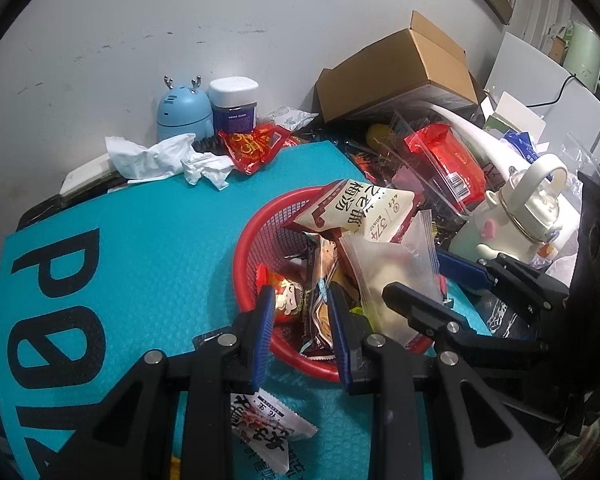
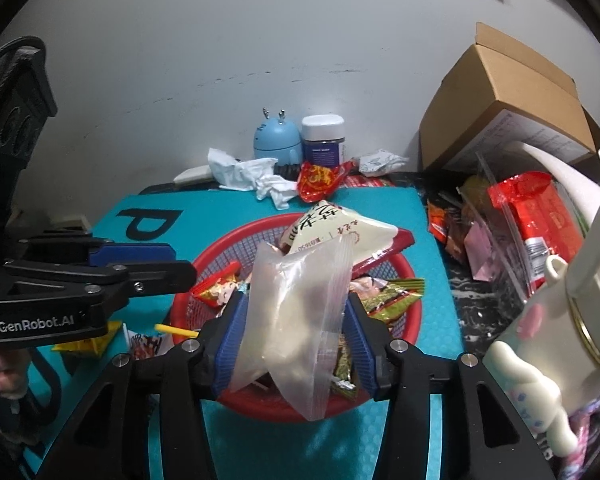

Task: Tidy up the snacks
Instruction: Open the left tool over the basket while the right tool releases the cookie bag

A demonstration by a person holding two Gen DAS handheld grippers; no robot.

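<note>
In the right wrist view, a clear plastic bag (image 2: 296, 320) is seen between the pads of the partly open right claw (image 2: 296, 344), directly above the red basket (image 2: 416, 320) of snacks, while the left claw (image 1: 300, 312), empty and closed as far as it goes, is held over the basket's near rim.

One red mesh basket (image 2: 414, 320), one clear zip bag (image 2: 296, 320), one cardboard box (image 2: 512, 92), one blue deer-antlered gadget (image 2: 277, 136), one white-lidded jar (image 2: 323, 140), one crumpled tissue (image 2: 256, 178), two grippers: left gripper (image 1: 300, 320), right gripper (image 2: 292, 340).
</note>
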